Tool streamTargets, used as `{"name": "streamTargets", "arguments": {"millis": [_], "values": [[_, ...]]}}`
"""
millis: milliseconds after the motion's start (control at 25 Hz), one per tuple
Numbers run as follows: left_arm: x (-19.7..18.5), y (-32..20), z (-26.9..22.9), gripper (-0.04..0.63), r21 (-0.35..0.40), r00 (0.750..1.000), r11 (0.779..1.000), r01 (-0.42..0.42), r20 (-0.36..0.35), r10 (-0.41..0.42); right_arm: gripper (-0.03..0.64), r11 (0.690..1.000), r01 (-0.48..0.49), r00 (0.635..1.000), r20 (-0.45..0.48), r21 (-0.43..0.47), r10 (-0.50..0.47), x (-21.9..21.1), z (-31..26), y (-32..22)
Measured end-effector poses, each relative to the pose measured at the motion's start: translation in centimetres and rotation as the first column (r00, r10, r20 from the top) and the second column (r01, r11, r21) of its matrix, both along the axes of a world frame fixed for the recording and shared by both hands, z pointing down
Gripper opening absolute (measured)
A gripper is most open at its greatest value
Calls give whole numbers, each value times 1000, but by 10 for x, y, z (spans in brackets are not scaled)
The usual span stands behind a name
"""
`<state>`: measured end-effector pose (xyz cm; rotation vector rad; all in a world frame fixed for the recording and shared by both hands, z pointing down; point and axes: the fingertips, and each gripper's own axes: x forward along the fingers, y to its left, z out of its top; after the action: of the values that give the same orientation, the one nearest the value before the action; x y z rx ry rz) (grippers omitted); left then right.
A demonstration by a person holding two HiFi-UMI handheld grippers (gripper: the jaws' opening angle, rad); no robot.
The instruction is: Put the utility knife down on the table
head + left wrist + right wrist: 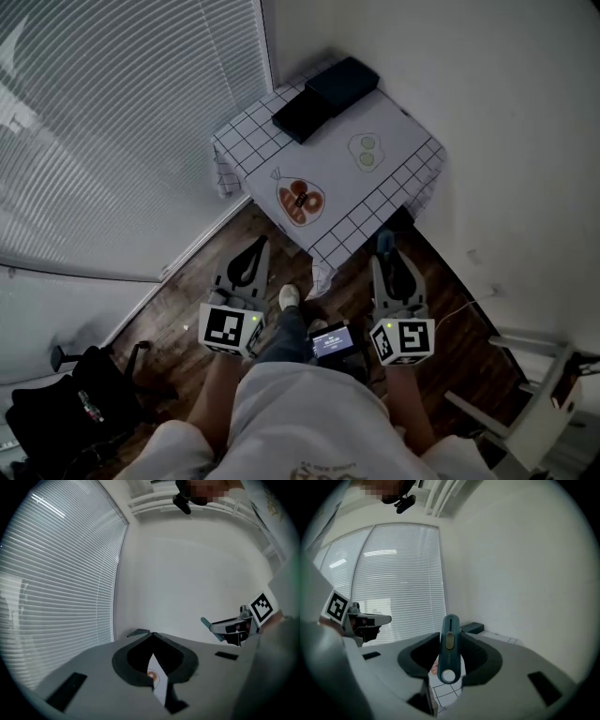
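Note:
A teal utility knife [449, 651] stands up between the jaws of my right gripper [451, 641], which is shut on it. In the head view the right gripper [389, 258] hangs over the wooden floor just short of the table's near corner, and the knife's tip [385, 242] points at the table. The small table [394, 141] wears a white checked cloth. My left gripper [251, 258] is level with the right one, left of the table's corner, shut with nothing in it [151, 637]. The left gripper view also shows the right gripper [229, 626] and the knife's tip [206, 620].
Two dark flat boxes [328, 94] lie at the table's far corner. White blinds [112, 122] fill the left side and a plain wall the right. A black bag [66, 403] sits on the floor at lower left, and a white frame [534, 403] at lower right.

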<state>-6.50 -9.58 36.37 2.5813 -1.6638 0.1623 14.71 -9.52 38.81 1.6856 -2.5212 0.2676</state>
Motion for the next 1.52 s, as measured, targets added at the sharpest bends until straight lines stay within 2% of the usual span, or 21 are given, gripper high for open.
{"name": "streamTargets", "arguments": {"millis": [320, 760, 1000, 1520], "values": [[-1, -29, 24, 8, -42, 1000, 999, -28, -3, 28, 140, 998, 0, 1000, -13, -59, -1, -13, 24, -28], [-11, -58, 66, 8, -139, 999, 990, -39, -7, 39, 140, 990, 10, 998, -63, -141, -20, -31, 64, -61], [-12, -79, 85, 8, -159, 999, 986, -47, -14, 46, 140, 981, 1, 996, -89, -193, -18, -36, 92, -74], [2, -113, 130, 8, -220, 989, 966, -134, 34, 145, 140, 958, -5, 988, -148, -286, -39, -44, 153, -98]]}}
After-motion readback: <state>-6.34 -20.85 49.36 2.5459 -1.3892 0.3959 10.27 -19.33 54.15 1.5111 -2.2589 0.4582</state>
